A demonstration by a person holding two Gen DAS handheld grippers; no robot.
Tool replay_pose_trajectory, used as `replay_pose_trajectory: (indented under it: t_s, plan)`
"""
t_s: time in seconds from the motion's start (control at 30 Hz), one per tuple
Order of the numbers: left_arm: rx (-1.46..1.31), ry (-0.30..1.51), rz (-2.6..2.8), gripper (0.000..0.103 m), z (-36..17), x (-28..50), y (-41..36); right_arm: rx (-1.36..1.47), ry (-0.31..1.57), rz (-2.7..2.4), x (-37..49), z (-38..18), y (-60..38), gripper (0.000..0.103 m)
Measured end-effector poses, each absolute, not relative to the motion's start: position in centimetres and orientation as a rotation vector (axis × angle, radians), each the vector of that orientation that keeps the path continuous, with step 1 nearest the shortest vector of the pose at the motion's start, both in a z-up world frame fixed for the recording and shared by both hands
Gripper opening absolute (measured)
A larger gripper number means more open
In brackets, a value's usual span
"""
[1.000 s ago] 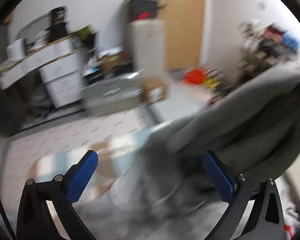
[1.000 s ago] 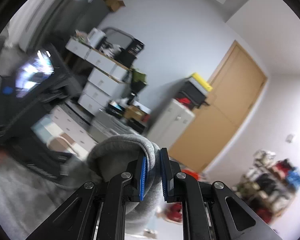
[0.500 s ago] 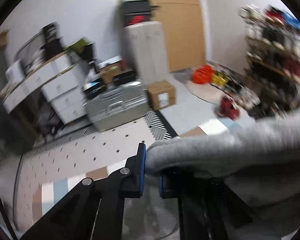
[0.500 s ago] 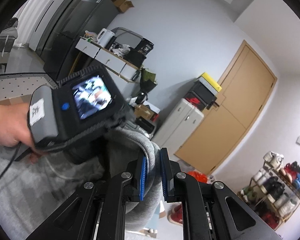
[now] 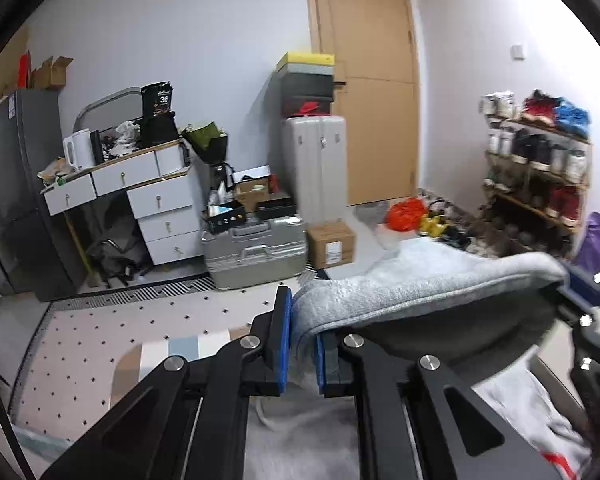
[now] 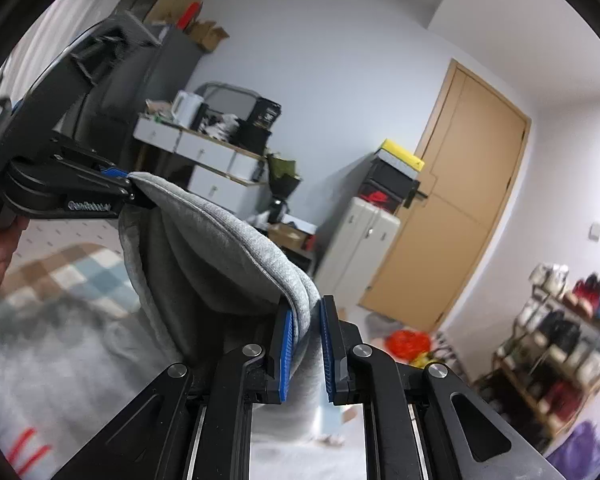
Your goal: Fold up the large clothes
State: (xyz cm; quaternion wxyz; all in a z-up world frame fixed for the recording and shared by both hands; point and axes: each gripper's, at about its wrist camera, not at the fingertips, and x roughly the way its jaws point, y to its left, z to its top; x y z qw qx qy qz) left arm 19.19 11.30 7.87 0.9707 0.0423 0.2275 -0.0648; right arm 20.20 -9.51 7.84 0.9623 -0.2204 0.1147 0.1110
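A grey sweatshirt is held up in the air, stretched between both grippers. My left gripper is shut on one end of its edge. My right gripper is shut on the other end of the same grey sweatshirt. In the right wrist view the left gripper shows at the left, a hand around its handle. In the left wrist view part of the right gripper shows at the right edge. The cloth hangs down in folds below the stretched edge.
A patterned rug lies below. More grey and white cloth lies under the grippers. Behind are a silver suitcase, white drawers, a wooden door and a shoe rack.
My left gripper was open a second ago and has shut on the sweatshirt's edge. Both grippers have since moved apart, stretching the edge between them. The right gripper stayed shut.
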Motion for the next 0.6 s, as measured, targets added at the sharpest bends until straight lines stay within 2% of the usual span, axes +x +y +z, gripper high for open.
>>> replay_pose_trajectory:
  t_s: [0.13,0.27,0.43,0.57,0.6]
  plan:
    - [0.044,0.491,-0.194,0.006,5.3,13.4,10.6,-0.396,0.281,0.264,15.1,5.8,-10.3,0.012]
    - [0.045,0.530,-0.254,0.006,1.2,9.6,9.0,-0.308,0.412,0.278,10.6,2.3,-11.1,0.012]
    - [-0.014,0.679,-0.325,0.006,-3.3,8.6,8.4,-0.164,0.591,0.259,7.7,-2.2,-12.4,0.012]
    - [0.031,0.826,-0.343,0.013,-5.5,8.4,7.7,-0.177,0.729,0.266,7.0,-5.8,-12.9,0.012]
    - [0.046,0.837,-0.349,0.019,-5.6,7.9,7.6,-0.187,0.751,0.269,6.8,-6.4,-12.9,0.012]
